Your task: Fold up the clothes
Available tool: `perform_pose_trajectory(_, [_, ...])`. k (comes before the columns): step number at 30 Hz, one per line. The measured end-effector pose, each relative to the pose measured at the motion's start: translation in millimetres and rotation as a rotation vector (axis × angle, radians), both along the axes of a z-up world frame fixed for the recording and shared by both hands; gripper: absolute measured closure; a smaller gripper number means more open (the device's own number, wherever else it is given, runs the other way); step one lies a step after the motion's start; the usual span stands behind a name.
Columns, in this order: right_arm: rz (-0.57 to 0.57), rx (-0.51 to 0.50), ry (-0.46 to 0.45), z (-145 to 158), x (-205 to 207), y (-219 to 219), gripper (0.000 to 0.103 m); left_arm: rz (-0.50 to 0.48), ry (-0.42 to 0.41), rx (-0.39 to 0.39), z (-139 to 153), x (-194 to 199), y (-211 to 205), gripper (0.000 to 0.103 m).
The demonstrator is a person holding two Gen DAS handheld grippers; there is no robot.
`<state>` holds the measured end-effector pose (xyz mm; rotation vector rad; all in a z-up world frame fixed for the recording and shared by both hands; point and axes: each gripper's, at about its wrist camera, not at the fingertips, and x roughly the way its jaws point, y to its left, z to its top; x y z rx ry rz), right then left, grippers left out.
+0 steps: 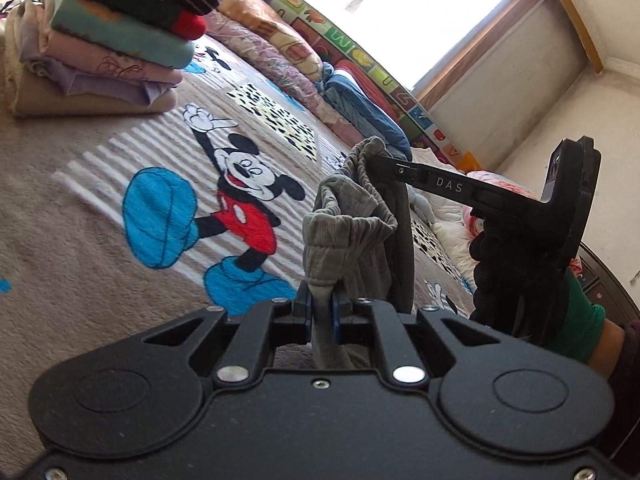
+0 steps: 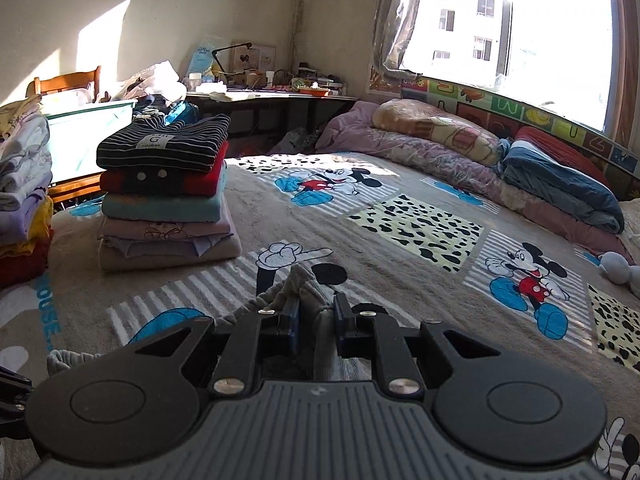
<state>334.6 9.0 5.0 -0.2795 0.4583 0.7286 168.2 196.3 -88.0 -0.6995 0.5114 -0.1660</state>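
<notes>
Cartoon-mouse blanket-covered bed [image 2: 400, 216] with stack of folded clothes [image 2: 168, 196], rolled quilts [image 2: 440, 144], white plush toy [image 2: 618, 268]

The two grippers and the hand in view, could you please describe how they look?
Left gripper: black flat body, blue finger pads, silver rivets. Right gripper: black linkage, ribbed grey body, white DAS lettering on its finger. Gloved hand: black glove, green cuff, dark sleeve.

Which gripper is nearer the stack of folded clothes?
Hard to call. Both the left gripper and the right gripper are shut on the grey garment, well short of the stack.
</notes>
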Motion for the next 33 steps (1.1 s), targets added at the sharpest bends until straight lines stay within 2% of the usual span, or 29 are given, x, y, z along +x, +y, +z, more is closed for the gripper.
perform_pose_trajectory(15, [0.212, -0.133, 0.08, -49, 2, 150, 0.084, 0.218, 0.172, -0.169, -46, -39, 88, 0.096])
perform_pose_trajectory(21, [0.191, -0.197, 0.152, -79, 12, 182, 0.083, 0.249, 0.229, -0.237, -58, -45, 105, 0.093])
perform_pose_trajectory(22, [0.176, -0.196, 0.166, -82, 15, 183, 0.081, 0.249, 0.235, -0.234, -58, -46, 106, 0.089])
perform_pose_trajectory(24, [0.147, -0.183, 0.198, -85, 21, 182, 0.08, 0.308, 0.212, -0.134, -45, -52, 106, 0.082])
perform_pose_trajectory(26, [0.121, -0.148, 0.225, -82, 27, 176, 0.076, 0.365, 0.187, -0.036, -33, -58, 107, 0.081])
perform_pose_trajectory(29, [0.083, -0.088, 0.235, -68, 33, 161, 0.069, 0.393, 0.116, 0.004, -22, -66, 113, 0.081])
perform_pose_trajectory(31, [0.058, -0.048, 0.241, -60, 37, 151, 0.061, 0.321, 0.047, -0.036, -19, -60, 116, 0.081])
perform_pose_trajectory(33, [0.026, -0.001, 0.256, -49, 41, 136, 0.058, 0.262, -0.003, -0.017, -12, -48, 113, 0.081])
